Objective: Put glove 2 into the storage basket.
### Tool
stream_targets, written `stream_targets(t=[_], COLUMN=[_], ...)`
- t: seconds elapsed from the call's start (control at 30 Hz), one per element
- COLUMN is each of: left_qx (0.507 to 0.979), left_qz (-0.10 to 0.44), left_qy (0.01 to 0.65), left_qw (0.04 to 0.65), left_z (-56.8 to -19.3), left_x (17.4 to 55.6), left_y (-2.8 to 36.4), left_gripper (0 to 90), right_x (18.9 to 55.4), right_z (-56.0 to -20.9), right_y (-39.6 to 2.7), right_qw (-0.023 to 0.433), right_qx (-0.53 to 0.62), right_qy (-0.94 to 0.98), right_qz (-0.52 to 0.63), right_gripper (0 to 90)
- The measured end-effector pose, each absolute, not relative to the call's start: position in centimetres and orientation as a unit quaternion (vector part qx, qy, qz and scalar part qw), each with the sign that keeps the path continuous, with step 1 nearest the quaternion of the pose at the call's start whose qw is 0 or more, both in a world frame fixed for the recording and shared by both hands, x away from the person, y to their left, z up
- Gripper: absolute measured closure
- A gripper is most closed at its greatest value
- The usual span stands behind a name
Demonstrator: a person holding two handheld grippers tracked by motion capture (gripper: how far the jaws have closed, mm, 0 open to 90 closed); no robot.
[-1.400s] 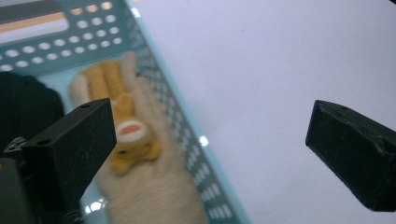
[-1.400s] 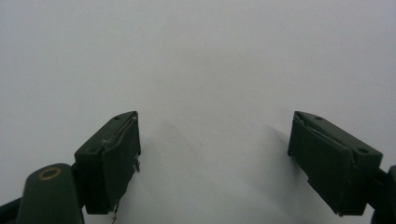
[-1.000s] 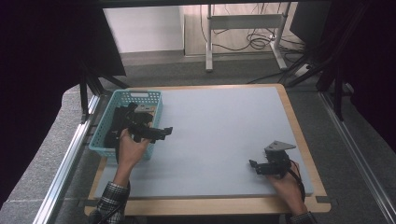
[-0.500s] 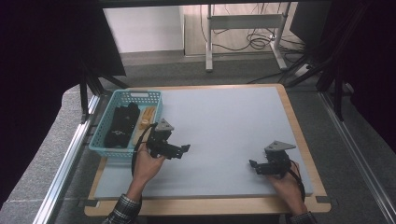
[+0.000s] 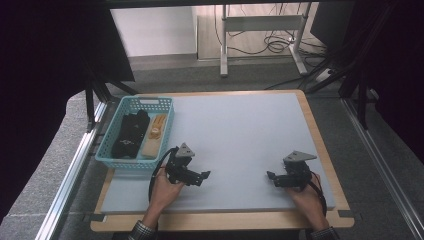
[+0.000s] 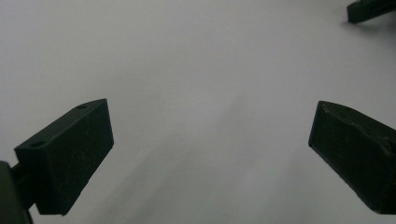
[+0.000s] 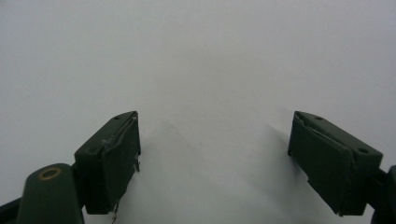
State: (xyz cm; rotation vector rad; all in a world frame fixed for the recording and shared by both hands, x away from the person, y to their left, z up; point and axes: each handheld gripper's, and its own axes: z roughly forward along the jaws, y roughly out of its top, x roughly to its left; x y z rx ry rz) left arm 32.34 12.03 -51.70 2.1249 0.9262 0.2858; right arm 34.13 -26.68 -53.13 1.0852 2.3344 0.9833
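Grippers rest low on the grey table [image 5: 240,130], jaws spread and empty: left gripper [image 5: 202,176] near the basket [image 5: 131,161], right gripper [image 5: 270,176] well apart, likely parked between moves

Teal basket [image 5: 111,154], pale grey table [image 5: 250,130]

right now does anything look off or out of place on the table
Nothing stands out. The black and tan items lie tidily inside the teal basket, and the left gripper and right gripper are open over bare table.
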Motion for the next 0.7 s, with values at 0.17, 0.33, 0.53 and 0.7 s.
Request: stream_targets(t=[0.17, 0.33, 0.53, 0.7], left_qx=[0.847, 0.853, 0.855, 0.856], left_qz=[0.115, 0.114, 0.126, 0.126], left_qy=[0.365, 0.365, 0.361, 0.361], left_qw=[0.368, 0.354, 0.35, 0.348], left_z=[-53.4, -54.5, -54.8, -54.8], left_x=[31.9, 31.7, 31.5, 31.5], left_y=[11.7, 11.6, 11.4, 11.4], left_gripper=[0.0, 0.0, 0.0, 0.0], right_x=[34.1, 34.1, 34.1, 34.1], right_z=[-53.1, -53.1, -53.1, -53.2], right_y=[-26.7, -26.7, -26.7, -26.7], right_qw=[0.192, 0.192, 0.192, 0.192], right_qx=[0.387, 0.386, 0.387, 0.386], right_qy=[0.831, 0.832, 0.831, 0.831], right_qz=[0.35, 0.35, 0.35, 0.35], right_gripper=[16.3, 16.3, 16.3, 16.2])
